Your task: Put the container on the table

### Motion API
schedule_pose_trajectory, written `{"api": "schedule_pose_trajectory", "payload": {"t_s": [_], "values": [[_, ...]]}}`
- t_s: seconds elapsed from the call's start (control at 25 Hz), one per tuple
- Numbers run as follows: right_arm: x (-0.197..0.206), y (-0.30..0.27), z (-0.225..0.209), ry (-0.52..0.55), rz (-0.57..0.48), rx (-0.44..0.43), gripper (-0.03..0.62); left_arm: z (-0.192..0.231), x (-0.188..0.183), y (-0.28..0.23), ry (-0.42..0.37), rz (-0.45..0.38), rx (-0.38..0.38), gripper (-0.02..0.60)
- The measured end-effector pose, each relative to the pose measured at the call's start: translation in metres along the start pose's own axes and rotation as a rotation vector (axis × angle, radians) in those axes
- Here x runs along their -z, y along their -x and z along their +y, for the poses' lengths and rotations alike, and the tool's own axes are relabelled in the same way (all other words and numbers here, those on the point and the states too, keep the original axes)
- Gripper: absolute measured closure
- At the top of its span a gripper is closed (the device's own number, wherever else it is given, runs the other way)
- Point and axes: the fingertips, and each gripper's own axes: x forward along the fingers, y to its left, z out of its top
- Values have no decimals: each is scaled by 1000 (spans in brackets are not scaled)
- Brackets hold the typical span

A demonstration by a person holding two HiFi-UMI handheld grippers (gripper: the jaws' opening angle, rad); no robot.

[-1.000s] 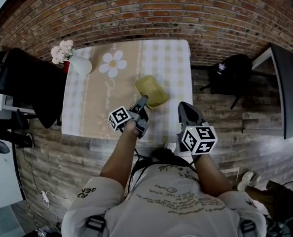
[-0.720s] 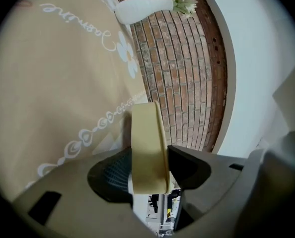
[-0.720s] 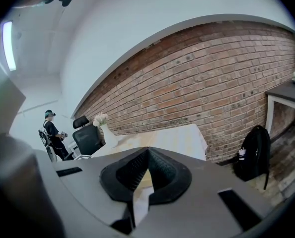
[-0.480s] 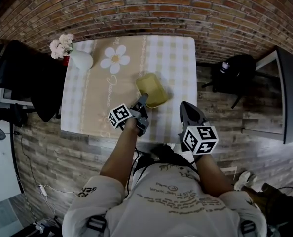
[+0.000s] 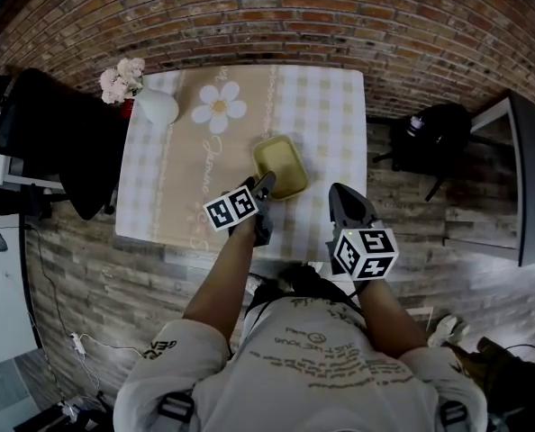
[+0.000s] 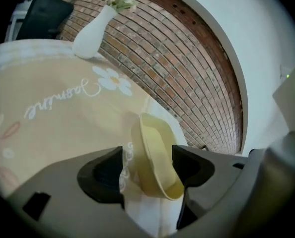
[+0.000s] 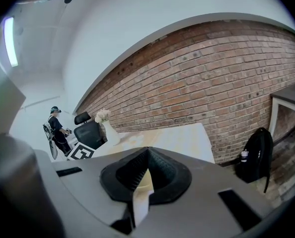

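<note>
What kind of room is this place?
Probably an indoor workroom or studio: a brick wall, a small cloth-covered table with a white vase on it, and a black office chair beside it.

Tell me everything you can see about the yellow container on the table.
The container is a pale yellow, shallow, plastic-looking tray with rounded corners, and it is empty. It sits open side up on the checked tablecloth, toward the table's near right. Its near end lies between the jaws of the left gripper, which have just been opening; the pads do not seem to press it.
</note>
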Motion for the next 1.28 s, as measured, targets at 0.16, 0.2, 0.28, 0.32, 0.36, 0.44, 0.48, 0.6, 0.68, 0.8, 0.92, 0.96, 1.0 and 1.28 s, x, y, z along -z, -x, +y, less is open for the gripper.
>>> {"api": "schedule_pose_trajectory", "payload": {"t_s": [0.16, 0.2, 0.28, 0.32, 0.36, 0.44, 0.48, 0.6, 0.68, 0.8, 0.92, 0.96, 1.0, 1.28], "values": [[-2, -1, 10, 8, -10, -8, 591, 1, -5, 16, -82, -1, -31, 287], [-3, -1, 13, 8, -13, -10, 592, 0, -7, 21, -107, -5, -39, 294], [-5, -2, 20, 10, -20, -19, 591, -1, -12, 33, -163, -21, -70, 378], [-6, -3, 24, 11, -22, -24, 591, 0, -15, 40, -192, -30, -92, 474], [-7, -4, 29, 12, -25, -30, 591, 0, -18, 46, -214, -34, -109, 570], [-9, -5, 40, 17, -32, -42, 591, -5, -20, 56, -232, -33, -105, 575], [-10, -5, 45, 19, -35, -49, 591, -9, -22, 61, -245, -36, -95, 577], [-14, -5, 63, 32, -47, -70, 591, -23, -30, 80, -306, -63, -71, 577], [-19, -3, 78, 69, -66, -82, 592, -34, -40, 97, -352, -100, -66, 577], [-31, 0, 101, 105, -103, -108, 591, -56, -59, 124, -454, -163, -69, 577], [-39, 1, 120, 119, -134, -132, 591, -77, -77, 151, -534, -229, -65, 577], [-40, 2, 126, 120, -140, -140, 592, -83, -82, 160, -553, -245, -64, 577], [-42, 4, 132, 118, -146, -146, 591, -88, -84, 168, -569, -257, -61, 577], [-59, 21, 170, 145, -210, -176, 592, -117, -78, 229, -651, -349, -38, 577]]}}
